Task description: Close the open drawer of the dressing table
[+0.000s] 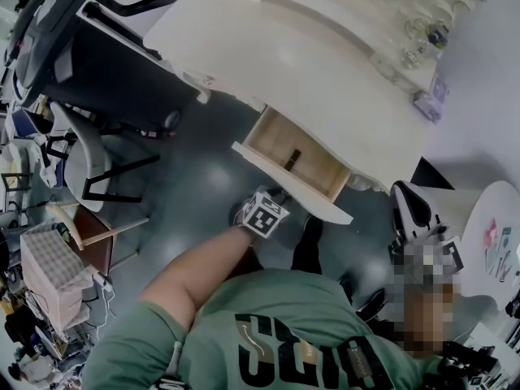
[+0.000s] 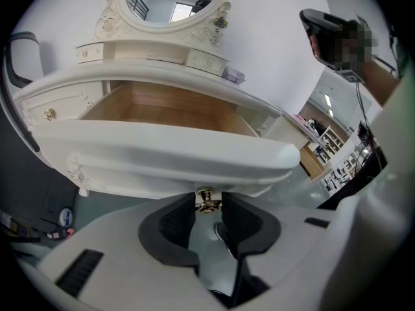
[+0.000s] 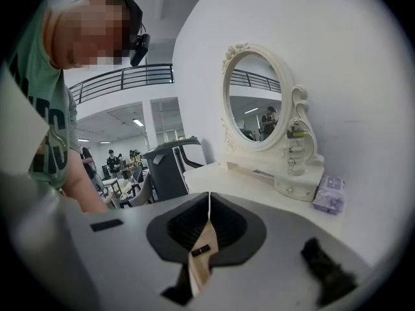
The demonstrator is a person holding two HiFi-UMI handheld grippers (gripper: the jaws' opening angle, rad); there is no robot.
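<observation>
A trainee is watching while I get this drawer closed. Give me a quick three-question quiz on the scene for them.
1. True or false: the right gripper has its jaws together.
2. What stands between the jaws of the left gripper? A) a sponge B) the drawer's knob C) nothing
3. Fill the gap: the drawer of the dressing table is ____.

Key: 1 true; 2 B; 3 open.

shirt (image 1: 325, 323): green, dark lettering | left gripper (image 2: 208, 204): grey shell, black jaws
</observation>
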